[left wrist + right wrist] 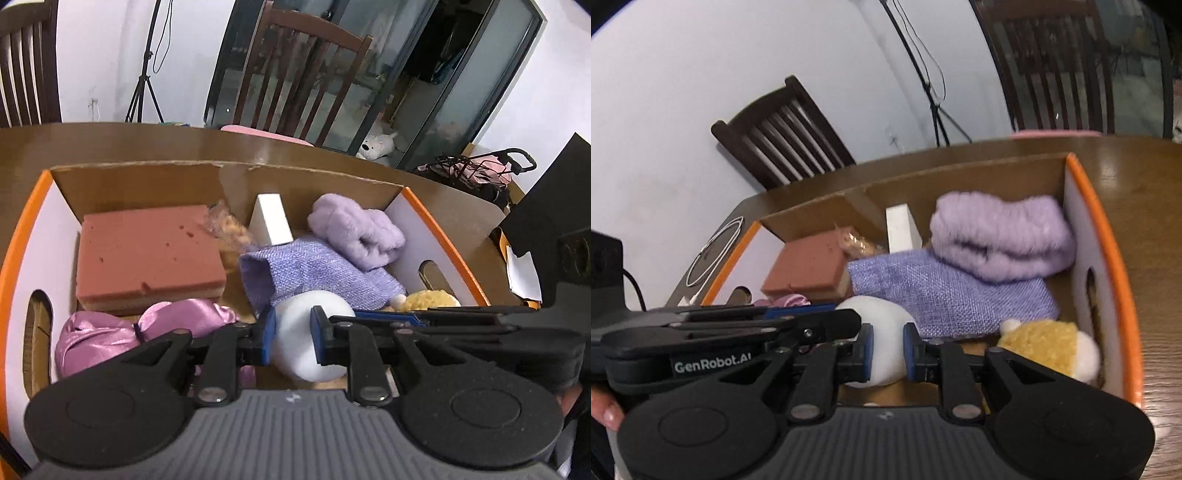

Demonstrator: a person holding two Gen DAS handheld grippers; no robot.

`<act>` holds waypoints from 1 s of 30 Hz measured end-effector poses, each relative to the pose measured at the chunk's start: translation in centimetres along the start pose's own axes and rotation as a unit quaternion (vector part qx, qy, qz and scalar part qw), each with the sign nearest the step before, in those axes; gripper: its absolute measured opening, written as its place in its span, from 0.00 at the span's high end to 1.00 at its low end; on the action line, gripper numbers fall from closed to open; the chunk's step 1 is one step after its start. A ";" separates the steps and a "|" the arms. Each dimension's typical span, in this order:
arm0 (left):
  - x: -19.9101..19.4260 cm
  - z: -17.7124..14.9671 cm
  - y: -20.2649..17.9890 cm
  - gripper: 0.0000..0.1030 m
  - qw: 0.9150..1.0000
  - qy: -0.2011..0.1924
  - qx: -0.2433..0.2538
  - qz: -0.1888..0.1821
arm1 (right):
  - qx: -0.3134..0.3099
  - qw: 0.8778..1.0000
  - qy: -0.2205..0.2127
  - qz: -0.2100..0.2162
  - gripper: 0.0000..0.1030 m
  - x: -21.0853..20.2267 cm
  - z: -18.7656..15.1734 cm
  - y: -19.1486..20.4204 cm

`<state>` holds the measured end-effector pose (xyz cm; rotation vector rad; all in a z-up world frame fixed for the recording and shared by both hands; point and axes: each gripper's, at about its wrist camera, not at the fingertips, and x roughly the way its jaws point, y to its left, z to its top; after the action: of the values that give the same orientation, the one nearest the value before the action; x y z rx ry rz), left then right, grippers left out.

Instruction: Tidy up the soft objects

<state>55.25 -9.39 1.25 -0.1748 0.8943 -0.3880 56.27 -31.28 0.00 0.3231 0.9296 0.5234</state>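
An orange-edged cardboard box holds the soft objects: a red-brown sponge block, a pink satin pouch, a lilac woven bag, a fluffy lilac cloth, a yellow plush and a white foam block. A white foam ball sits low in the box between the blue pads of my left gripper, which presses its sides. In the right wrist view my right gripper also has its pads against the white ball. The left gripper's arm crosses in from the left there.
The box stands on a brown wooden table. Dark wooden chairs stand behind it, with a tripod and glass doors beyond. A white cable coil lies on the table left of the box.
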 end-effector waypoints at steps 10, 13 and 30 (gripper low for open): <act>-1.2 -0.5 -0.4 0.66 1.000 0.019 -0.001 0.005 | 0.036 0.997 0.050 0.037 0.78 -0.7 0.0 -0.6; -1.7 -0.4 0.0 0.57 0.999 0.030 -0.006 0.008 | 0.029 0.999 0.044 0.009 0.73 -1.5 0.1 0.0; -21.0 -4.2 -5.4 0.23 0.976 -0.147 0.095 0.133 | -0.092 0.981 -0.121 -0.121 0.33 -22.4 -3.0 5.9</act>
<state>38.75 -5.88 15.46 0.0636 0.5744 -0.1883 41.15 -38.79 16.18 0.1001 0.6671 0.3328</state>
